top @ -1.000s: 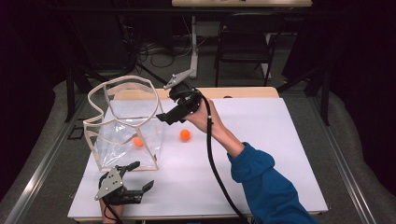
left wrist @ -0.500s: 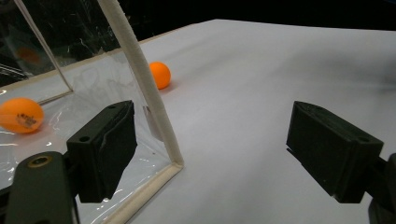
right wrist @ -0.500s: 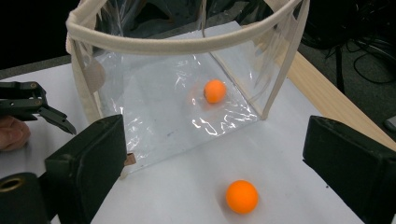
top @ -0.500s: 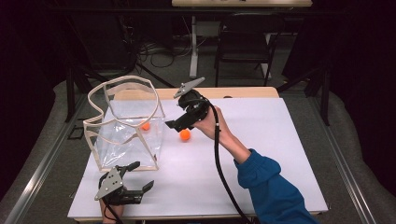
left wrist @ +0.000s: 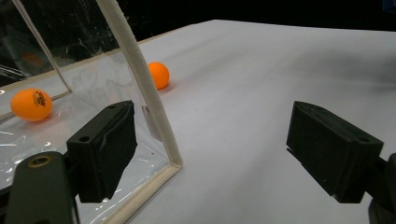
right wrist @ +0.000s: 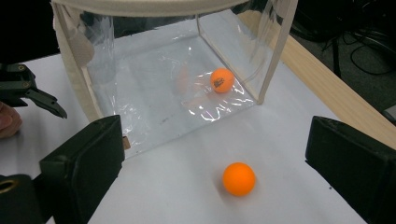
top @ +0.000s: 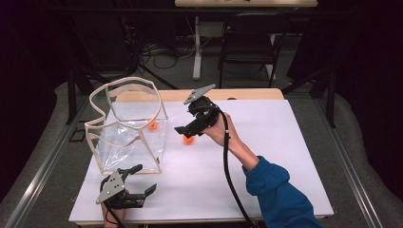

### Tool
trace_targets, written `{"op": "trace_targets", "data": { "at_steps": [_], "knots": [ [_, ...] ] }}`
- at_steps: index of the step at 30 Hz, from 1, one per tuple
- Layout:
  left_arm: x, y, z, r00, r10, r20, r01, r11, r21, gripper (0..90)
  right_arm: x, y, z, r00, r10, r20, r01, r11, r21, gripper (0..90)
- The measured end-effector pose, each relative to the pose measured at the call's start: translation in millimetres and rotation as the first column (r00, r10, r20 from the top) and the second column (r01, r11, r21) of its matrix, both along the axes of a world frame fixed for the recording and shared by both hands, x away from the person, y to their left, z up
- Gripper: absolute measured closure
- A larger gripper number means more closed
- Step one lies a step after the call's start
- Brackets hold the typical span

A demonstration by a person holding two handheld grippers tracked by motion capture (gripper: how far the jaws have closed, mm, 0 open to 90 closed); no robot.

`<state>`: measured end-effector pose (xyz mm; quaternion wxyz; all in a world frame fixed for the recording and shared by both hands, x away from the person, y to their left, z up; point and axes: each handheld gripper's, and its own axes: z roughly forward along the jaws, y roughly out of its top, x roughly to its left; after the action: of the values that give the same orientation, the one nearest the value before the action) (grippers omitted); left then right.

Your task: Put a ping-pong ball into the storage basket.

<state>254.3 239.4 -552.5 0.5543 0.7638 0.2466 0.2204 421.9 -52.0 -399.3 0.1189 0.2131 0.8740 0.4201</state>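
The loose orange ball point(right wrist: 238, 178) lies on the white counter point(top: 285, 156) at lower centre of the right gripper view, just outside the clear bag point(top: 128, 128). A second ball point(right wrist: 222, 80), with dark print too small to read, now rests on the bag's floor; a second ago it was nearer the bag's front. The right gripper point(top: 190, 129) has come down over the loose ball, its fingers just opening wide, nothing between them: likely the next pick. The left gripper point(top: 135, 192) idles at lower left, fingers apart.
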Motion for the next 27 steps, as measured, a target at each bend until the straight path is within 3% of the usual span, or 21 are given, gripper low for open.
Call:
{"op": "trace_targets", "data": {
  "at_steps": [17,27],
  "knots": [
    [-0.3,1.2,-0.8,1.0,-0.003,-0.004,0.003,1.0,-0.008,15.9,-2.6,-20.8,-24.9,0.999,-0.035,-0.03,0.034,0.999,-0.013,0.0],
    [-1.3,0.4,0.0,1.0,-0.001,0.0,0.001,1.0,-0.007,15.8,-9.1,-37.5,-35.2,0.998,-0.06,-0.017,0.06,0.998,-0.004,0.0]
  ]
}}
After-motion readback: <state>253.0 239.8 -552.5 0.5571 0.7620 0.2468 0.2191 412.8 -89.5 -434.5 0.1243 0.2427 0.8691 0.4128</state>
